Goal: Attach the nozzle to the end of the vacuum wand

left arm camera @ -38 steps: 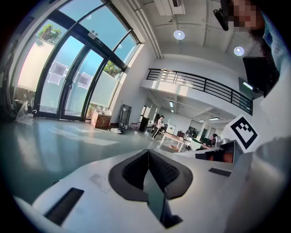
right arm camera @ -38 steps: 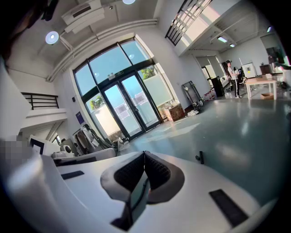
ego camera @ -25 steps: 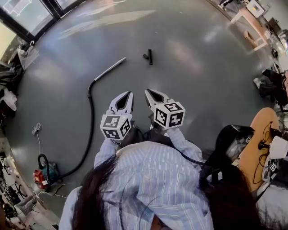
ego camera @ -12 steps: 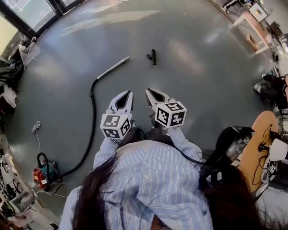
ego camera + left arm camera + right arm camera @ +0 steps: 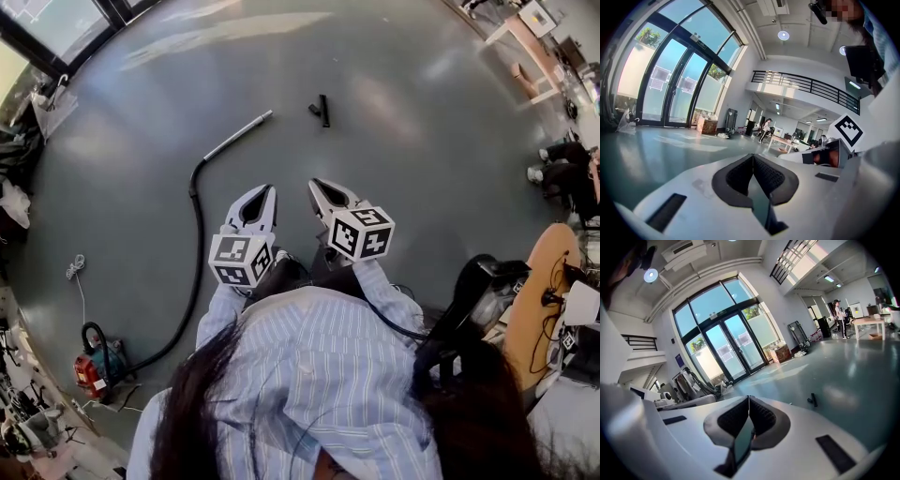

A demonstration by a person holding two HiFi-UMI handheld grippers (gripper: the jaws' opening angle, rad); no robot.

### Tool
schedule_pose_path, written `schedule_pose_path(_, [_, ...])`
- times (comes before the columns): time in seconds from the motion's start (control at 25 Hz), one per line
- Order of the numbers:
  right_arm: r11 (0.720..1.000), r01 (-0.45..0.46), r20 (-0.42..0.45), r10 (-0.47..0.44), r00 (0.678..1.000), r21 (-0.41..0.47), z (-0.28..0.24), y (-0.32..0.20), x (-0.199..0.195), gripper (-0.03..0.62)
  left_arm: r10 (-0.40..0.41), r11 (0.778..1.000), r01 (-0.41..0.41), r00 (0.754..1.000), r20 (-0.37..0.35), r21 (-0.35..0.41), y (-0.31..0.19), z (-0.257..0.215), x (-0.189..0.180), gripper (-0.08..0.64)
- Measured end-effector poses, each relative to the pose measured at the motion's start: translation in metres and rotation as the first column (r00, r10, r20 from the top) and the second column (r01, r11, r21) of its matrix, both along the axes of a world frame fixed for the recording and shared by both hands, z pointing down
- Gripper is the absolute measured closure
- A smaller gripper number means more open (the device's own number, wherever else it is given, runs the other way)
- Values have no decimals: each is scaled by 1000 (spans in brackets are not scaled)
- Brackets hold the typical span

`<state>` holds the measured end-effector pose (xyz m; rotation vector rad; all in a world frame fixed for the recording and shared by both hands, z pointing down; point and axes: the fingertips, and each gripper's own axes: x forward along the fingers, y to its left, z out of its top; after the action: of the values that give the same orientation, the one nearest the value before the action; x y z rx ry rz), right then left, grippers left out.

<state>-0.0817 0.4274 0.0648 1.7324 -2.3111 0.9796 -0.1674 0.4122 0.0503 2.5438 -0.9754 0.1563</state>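
Note:
A small black nozzle [image 5: 323,110] lies on the grey floor ahead; it also shows in the right gripper view as the nozzle [image 5: 813,400]. The silver vacuum wand [image 5: 238,135] lies left of it, joined to a black hose [image 5: 194,253] that runs back to a red and teal vacuum [image 5: 91,364]. My left gripper [image 5: 265,190] and right gripper [image 5: 315,185] are held side by side in front of me, well short of both parts. Both are shut and empty. In the gripper views the left gripper [image 5: 752,155] and right gripper [image 5: 748,397] have their pads together.
Glass doors [image 5: 729,352] stand at the far left of the hall. Bags and clutter [image 5: 47,112] line the left wall. A wooden table [image 5: 520,37] is at the far right, and an orange chair with cables [image 5: 539,300] is close on my right. A person [image 5: 840,312] stands far off.
Both grippers have moved forward across the floor with me, so the nozzle and wand sit slightly nearer. The jaws stayed shut.

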Motion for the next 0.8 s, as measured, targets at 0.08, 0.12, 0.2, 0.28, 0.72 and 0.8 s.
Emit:
schedule_pose_path(0.08, [1000, -11, -7, 11, 1000, -10, 3, -4, 5, 584, -1, 1000, 1, 1000, -7, -22, -5, 7, 0, 554])
schedule_pose_path(0.12, [1000, -16, -10, 16, 1000, -15, 4, -6, 8, 584, -1, 999, 0, 1000, -9, -34, -7, 9, 1, 554])
schedule_pose_path(0.2, [999, -31, -10, 30, 999, -26, 6, -10, 17, 584, 4, 999, -4, 1000, -12, -50, -11, 13, 7, 554])
schedule_pose_path(0.28, [998, -41, -6, 41, 999, -37, 9, -17, 29, 584, 3, 998, -4, 1000, -12, -59, -17, 16, 14, 554])
schedule_pose_path(0.72, [998, 8, -40, -11, 999, -59, 32, -135, 115, 584, -66, 994, 66, 998, -5, -87, -131, 34, 77, 554])
schedule_pose_path(0.8, [997, 31, -37, -33, 999, -66, 29, -164, 142, 584, -85, 993, 84, 996, -2, -86, -159, 32, 102, 554])
